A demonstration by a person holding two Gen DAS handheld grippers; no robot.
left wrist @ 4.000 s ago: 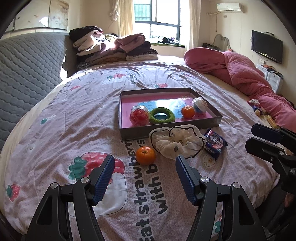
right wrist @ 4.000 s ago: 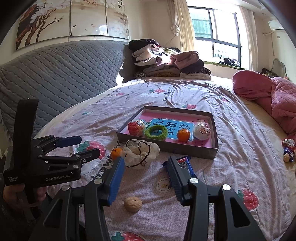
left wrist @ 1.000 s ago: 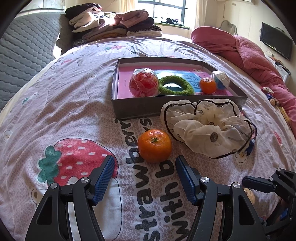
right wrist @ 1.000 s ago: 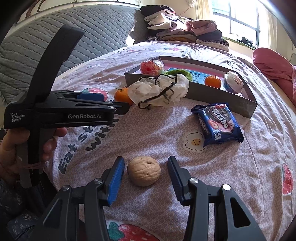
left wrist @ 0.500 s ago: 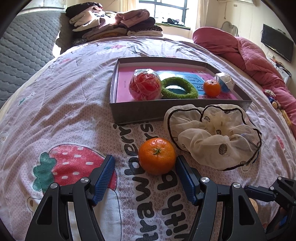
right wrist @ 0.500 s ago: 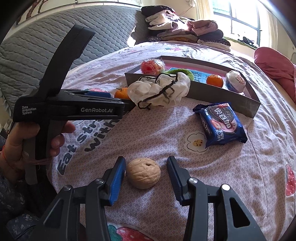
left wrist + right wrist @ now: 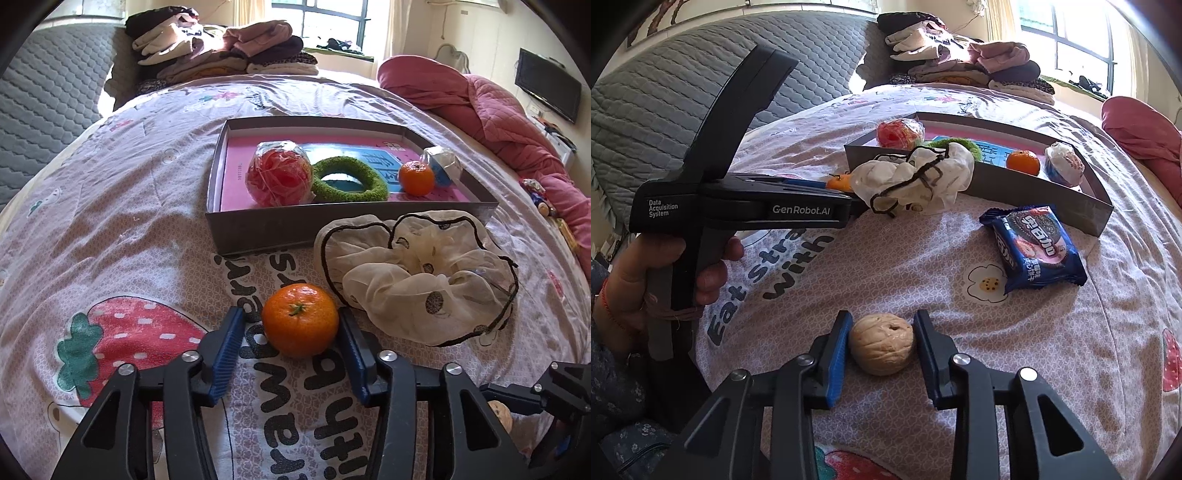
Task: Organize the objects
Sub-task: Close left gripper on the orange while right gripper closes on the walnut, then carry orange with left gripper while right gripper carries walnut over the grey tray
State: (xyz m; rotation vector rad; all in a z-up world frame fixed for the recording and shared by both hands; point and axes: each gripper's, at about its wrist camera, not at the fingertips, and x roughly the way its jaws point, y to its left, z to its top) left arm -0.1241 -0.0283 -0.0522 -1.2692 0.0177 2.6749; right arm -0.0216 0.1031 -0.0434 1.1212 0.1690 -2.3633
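Sunlight from the window falls across a bed (image 7: 110, 229) covered with a strawberry-print quilt, and a shallow grey box (image 7: 280, 229) with a pink floor sits in the middle of it. Inside the box lie a red wrapped ball (image 7: 279, 173), a green ring (image 7: 349, 180), a small orange (image 7: 416, 178) and a white-and-blue wrapped ball (image 7: 443, 166).

Just in front of the box's near wall a second orange (image 7: 300, 320) rests on the quilt. The left claw (image 7: 291, 354) has just been closing around it: the right-hand pad touches the fruit, while a sliver of quilt shows between the fruit and the left-hand pad, so the grip is not firm. A cream hair scrunchie (image 7: 417, 288) with black edging lies beside this orange, against the box's front.

Further from the box, nearer the person, the right claw (image 7: 881, 350) has just closed and is clamped on a walnut (image 7: 881, 349), both pads pressing its sides; the nut sits on the quilt. A blue biscuit packet (image 7: 1034, 247) lies between the walnut and the box's corner. A hand (image 7: 646, 280) grips the left claw's handle.
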